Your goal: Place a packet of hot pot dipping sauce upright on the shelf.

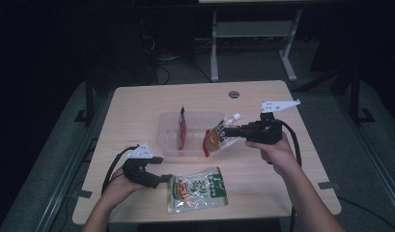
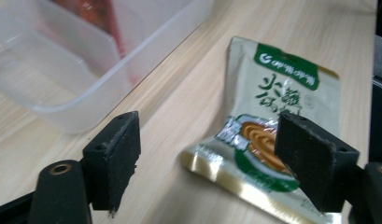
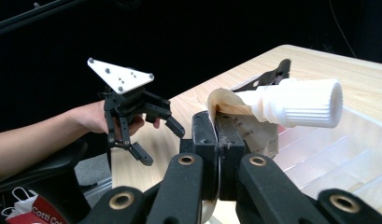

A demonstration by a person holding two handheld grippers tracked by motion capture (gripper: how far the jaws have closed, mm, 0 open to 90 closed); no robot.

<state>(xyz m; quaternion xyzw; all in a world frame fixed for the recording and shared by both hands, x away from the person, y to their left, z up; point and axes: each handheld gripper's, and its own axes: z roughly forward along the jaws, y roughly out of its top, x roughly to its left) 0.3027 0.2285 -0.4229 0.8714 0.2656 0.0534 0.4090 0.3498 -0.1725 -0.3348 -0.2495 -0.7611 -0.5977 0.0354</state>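
- The right gripper [image 1: 232, 131] is pinching a spouted pouch [image 1: 218, 137] near its white cap [image 3: 304, 103], fingers [image 3: 229, 140] pressed together on the pouch's top edge.
- The pouch is hanging in the air at the right rim of the clear bin [image 1: 167, 145], its lower end tilting in over the bin wall.
- A red packet [image 1: 182, 126] is already standing upright inside the bin.
- The left gripper [image 1: 169, 178] is sitting low over the counter [image 1: 262, 188], fingers [image 2: 115, 154] spread and holding nothing.
- Just beside those fingers a green packet [image 1: 199, 189] is lying flat on the counter, in front of the bin; one corner is reaching in between them, untouched.
- By my reading, packing the bin is the job, and the pouch is the item being carried in right now.
- Next, the right hand is likely needing to bring the pouch fully over the bin's open space, clear of the red packet, lower it, then let the fingers part.
- The left hand is looking ready to slide onto the green packet's edge and close; a flat packet may call for catching a raised corner.
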